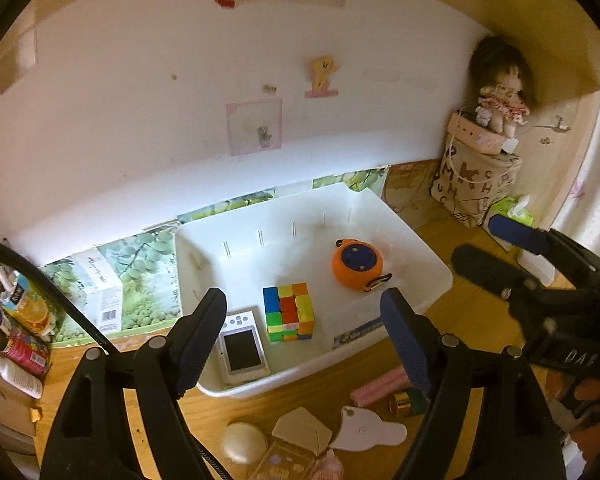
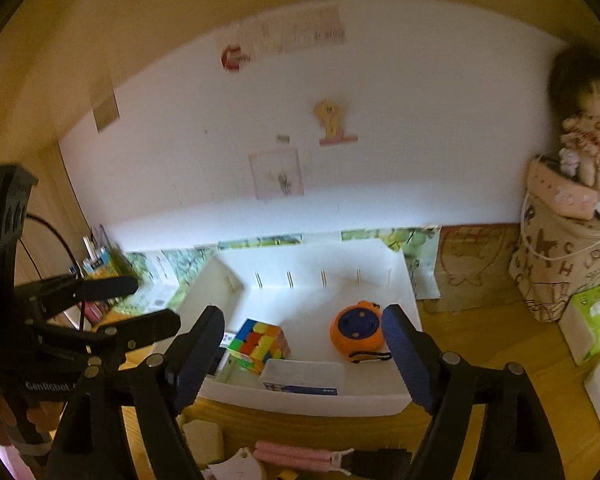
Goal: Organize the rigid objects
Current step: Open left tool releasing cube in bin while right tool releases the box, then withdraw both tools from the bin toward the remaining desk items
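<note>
My left fingers [image 1: 304, 328] gaping, holding nothing; right fingers [image 2: 304, 344] likewise released, empty. Both hovering above near rim of bin [image 1: 428, 256]. Cube [image 1: 288, 312], orange tape measure [image 1: 358, 266], white gadget [image 1: 242, 346] sitting inside bin, apart from one another. Pink roller [image 1: 380, 390], beige pebble [image 1: 244, 442], white tag [image 1: 370, 428] lying on bench [image 1: 476, 320], just before bin. Judging next pick there: am keeping fingers wide, planning straight drop over roller, squeezing across its narrow side, clearing rim before lowering.

A white bin [image 1: 416, 276] is set on the wooden bench [image 1: 472, 320]; a pink roll [image 1: 380, 390], a tissue pack [image 2: 592, 320] and a printed bag [image 1: 476, 184] are placed around it.
</note>
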Available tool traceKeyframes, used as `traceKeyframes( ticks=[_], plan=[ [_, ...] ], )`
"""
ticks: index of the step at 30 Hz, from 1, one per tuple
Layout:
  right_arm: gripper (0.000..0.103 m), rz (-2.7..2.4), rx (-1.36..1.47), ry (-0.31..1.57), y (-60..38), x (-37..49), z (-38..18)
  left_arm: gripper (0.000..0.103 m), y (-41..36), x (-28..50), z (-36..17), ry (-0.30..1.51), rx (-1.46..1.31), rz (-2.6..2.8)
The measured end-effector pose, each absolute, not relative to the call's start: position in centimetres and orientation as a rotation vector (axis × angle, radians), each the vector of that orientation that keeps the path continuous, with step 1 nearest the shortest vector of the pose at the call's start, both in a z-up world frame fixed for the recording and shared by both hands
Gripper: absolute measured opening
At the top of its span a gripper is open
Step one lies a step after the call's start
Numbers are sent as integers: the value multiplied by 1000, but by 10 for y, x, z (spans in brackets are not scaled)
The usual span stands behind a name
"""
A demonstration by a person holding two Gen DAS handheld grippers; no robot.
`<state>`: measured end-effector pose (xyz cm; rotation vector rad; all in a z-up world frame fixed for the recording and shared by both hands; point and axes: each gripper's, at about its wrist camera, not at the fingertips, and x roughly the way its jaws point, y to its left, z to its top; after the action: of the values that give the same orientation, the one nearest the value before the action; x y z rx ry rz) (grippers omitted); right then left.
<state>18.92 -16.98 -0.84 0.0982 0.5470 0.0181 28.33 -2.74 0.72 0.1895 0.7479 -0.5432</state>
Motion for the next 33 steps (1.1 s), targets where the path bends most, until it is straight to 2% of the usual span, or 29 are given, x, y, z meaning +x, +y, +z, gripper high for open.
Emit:
traceKeyframes(
  ticks=[15,28,33],
  plan=[
    [82,-38,150,516,-155,98,11,82,21,204,9,726,135,-491],
    [82,-101,352,645,-171,56,-21,82,52,178,-32,907,107,-434],
    [82,-115,429,702,-177,51,-39,87,57,176,-48,976,101,-429]
  ],
)
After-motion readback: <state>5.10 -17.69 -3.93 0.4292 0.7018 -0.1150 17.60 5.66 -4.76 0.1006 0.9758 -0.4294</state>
